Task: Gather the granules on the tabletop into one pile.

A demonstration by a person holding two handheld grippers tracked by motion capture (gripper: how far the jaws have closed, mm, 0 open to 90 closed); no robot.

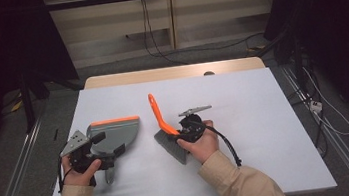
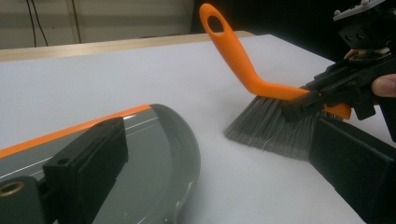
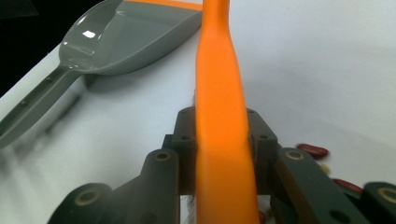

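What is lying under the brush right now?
In the right gripper view, a few red beans lie on the white table beside the brush, which the right gripper clamps by its orange handle. Anything directly beneath the grey bristles is covered.

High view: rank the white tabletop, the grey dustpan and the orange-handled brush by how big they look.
1. White tabletop, by far the largest.
2. Grey dustpan.
3. Brush, held in the right tongs; its bristles are partly hidden by the hand, so the gap to the dustpan is unsure.
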